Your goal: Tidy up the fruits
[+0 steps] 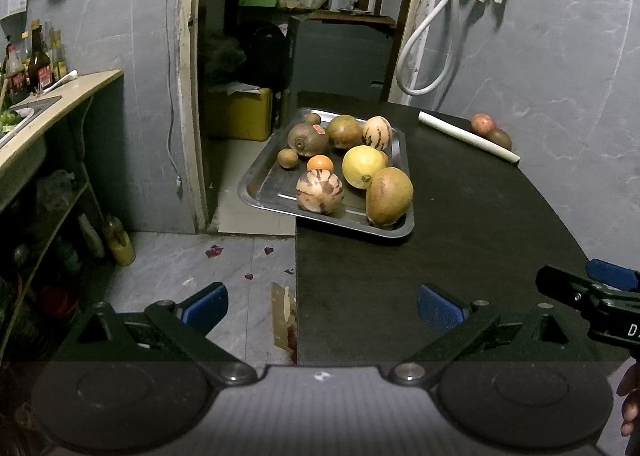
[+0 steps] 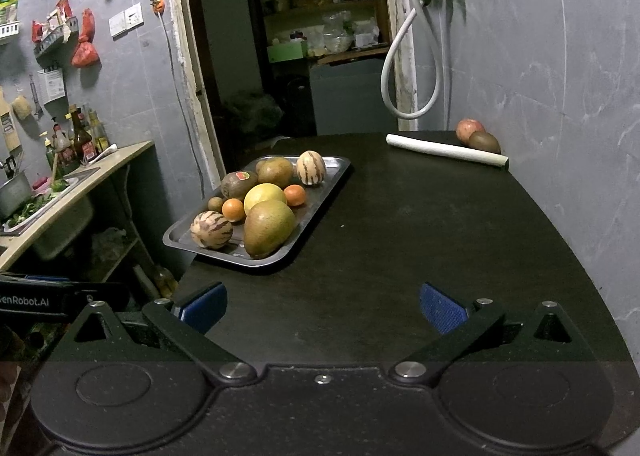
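A steel tray [image 1: 256, 191] [image 2: 316, 211] sits on the dark table's left edge, partly overhanging. It holds several fruits: a mango [image 1: 389, 195] [image 2: 269, 228], a yellow citrus [image 1: 363, 166] [image 2: 265, 195], two striped melons [image 1: 319, 191] [image 2: 211, 230], oranges [image 2: 233, 209], kiwis [image 1: 308, 139] [image 2: 239, 183]. An apple [image 1: 483, 123] [image 2: 469, 129] and a kiwi [image 1: 499, 138] [image 2: 484, 142] lie at the far right by the wall. My left gripper [image 1: 322, 308] is open over the table's near-left edge. My right gripper [image 2: 323, 308] is open above bare table, nothing between its fingers.
A white roll [image 1: 468, 137] [image 2: 446, 149] lies in front of the apple. The dark table [image 1: 480, 236] [image 2: 420, 236] meets a grey wall on the right. A counter with sink and bottles [image 1: 36, 67] [image 2: 80, 139] stands left. A doorway and hose [image 2: 396, 67] are behind.
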Demonstrator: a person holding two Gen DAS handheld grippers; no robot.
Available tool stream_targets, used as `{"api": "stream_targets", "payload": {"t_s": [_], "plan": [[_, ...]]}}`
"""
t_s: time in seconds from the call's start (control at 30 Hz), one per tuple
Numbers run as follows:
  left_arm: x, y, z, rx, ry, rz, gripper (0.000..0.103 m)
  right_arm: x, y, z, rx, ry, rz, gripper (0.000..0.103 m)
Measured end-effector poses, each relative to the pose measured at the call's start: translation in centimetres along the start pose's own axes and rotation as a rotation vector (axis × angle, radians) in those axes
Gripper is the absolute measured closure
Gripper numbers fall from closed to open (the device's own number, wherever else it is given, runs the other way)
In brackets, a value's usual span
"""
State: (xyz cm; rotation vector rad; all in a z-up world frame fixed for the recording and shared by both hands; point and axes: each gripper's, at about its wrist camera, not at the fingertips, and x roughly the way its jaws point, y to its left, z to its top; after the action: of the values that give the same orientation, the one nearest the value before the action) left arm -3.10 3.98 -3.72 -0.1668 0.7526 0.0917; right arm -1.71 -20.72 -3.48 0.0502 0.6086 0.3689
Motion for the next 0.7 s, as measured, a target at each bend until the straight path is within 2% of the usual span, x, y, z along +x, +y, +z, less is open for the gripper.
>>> {"api": "stream_targets", "payload": {"t_s": [0.27,0.7], "plan": [[0.2,-0.9,0.7,0.055,0.018,0.077,0.001,0.1,0.0,-0.1,0.002,0.004,0.001,0.001],[0.7,-0.5,1.4,0.009,0.050,0.083,0.001,0.4,-0.1,-0.1,0.000,0.006,0.005,0.001]]}}
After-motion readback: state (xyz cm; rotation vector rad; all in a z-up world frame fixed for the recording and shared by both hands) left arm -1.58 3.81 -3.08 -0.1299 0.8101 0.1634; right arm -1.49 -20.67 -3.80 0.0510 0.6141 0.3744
